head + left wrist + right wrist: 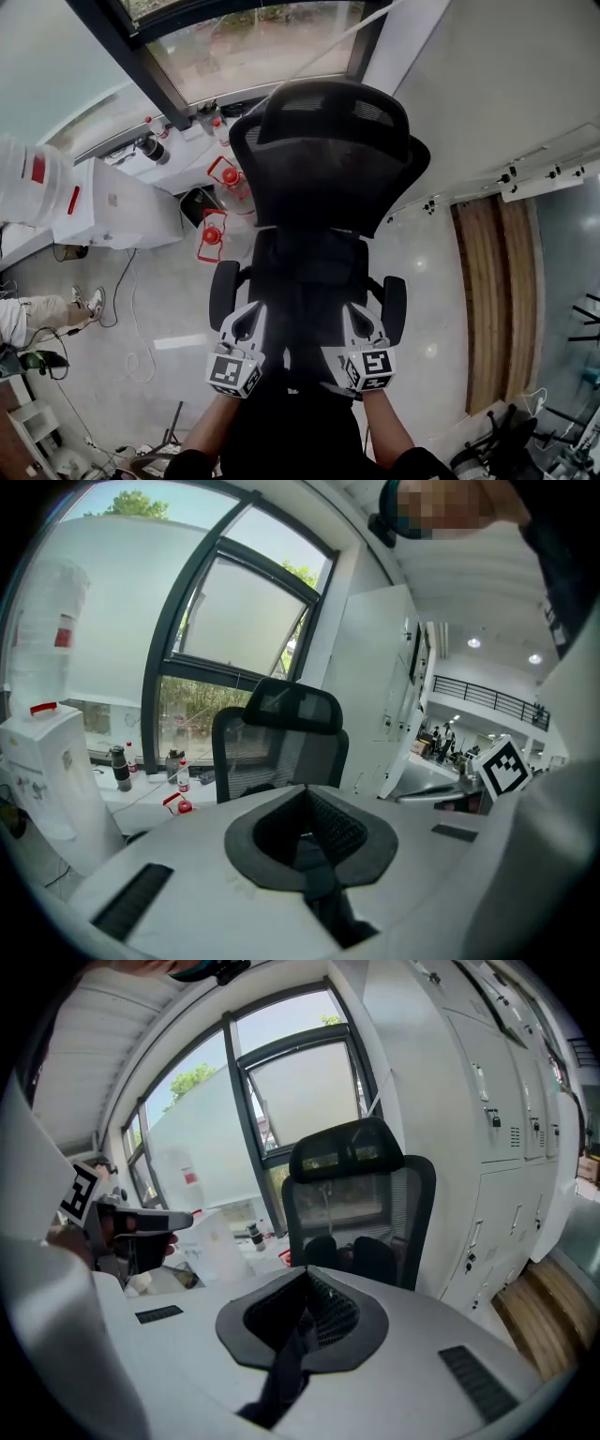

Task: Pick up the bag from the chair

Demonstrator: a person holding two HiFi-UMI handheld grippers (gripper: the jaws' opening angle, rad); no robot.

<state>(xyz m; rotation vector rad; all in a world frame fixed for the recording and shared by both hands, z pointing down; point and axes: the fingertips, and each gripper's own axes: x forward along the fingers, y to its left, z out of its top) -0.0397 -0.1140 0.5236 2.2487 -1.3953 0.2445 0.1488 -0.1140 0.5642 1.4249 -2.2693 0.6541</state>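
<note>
A black mesh office chair (323, 159) stands in front of me, facing me, its seat (309, 267) between two armrests. Both grippers hover over the seat's front edge. My left gripper (251, 319) is shut on a dark bag strap (319, 883) that runs down out of its jaws. My right gripper (357, 321) is shut on a like strap (281, 1372). The bag's body shows only as a dark mass (302, 370) between and below the grippers, hard to tell from the black seat. In the gripper views the chair (281, 742) (361, 1194) stands a little way off.
A white machine (103, 211) and a ledge with red-capped bottles (225, 178) stand at the left under the window. Cables lie on the grey floor, and a person's leg (37, 314) shows at far left. White cabinets (487, 1101) and a wooden floor strip (497, 300) are to the right.
</note>
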